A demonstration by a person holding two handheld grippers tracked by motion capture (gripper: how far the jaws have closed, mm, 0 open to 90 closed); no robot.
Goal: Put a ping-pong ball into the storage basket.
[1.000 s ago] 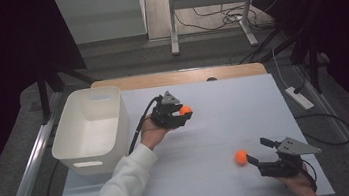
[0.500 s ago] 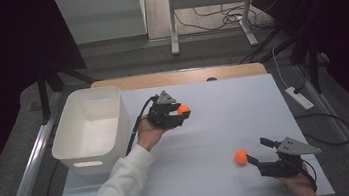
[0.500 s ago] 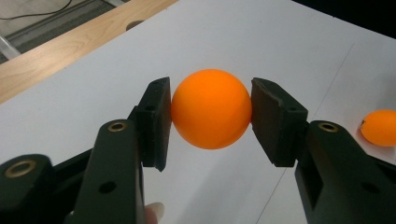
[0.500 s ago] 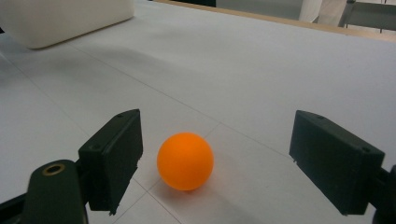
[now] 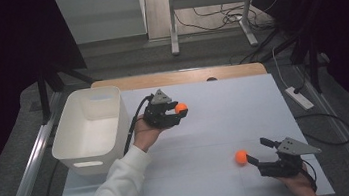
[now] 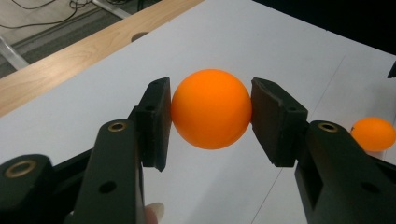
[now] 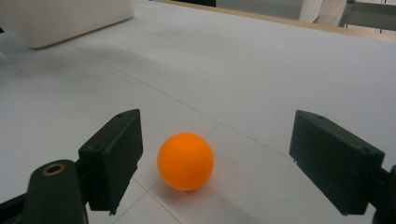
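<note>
Work looked about half done, judging by how things lay. The left gripper (image 5: 176,112) had its two black jaws clamped on one orange ball (image 6: 211,109), pressing it from both sides, and held it up off the white table (image 5: 245,119), near the middle of the table and closer to the far edge. The white bin (image 5: 91,131) stood by the left edge of the table, just beside that hand, and it looked empty inside, so no ball had gone in yet. My guess was that the held ball was meant to go into the bin next. The second orange ball (image 7: 185,160) lay on the table near the near right corner. The right gripper (image 5: 257,154) sat low behind it with its jaws spread wide apart; the ball rested between them, closer to one jaw, but neither jaw touched it. So that ball had not been picked up, and it was left to grab, lift and carry. Counting things up: two orange balls, one white bin, two grippers and one table.
</note>
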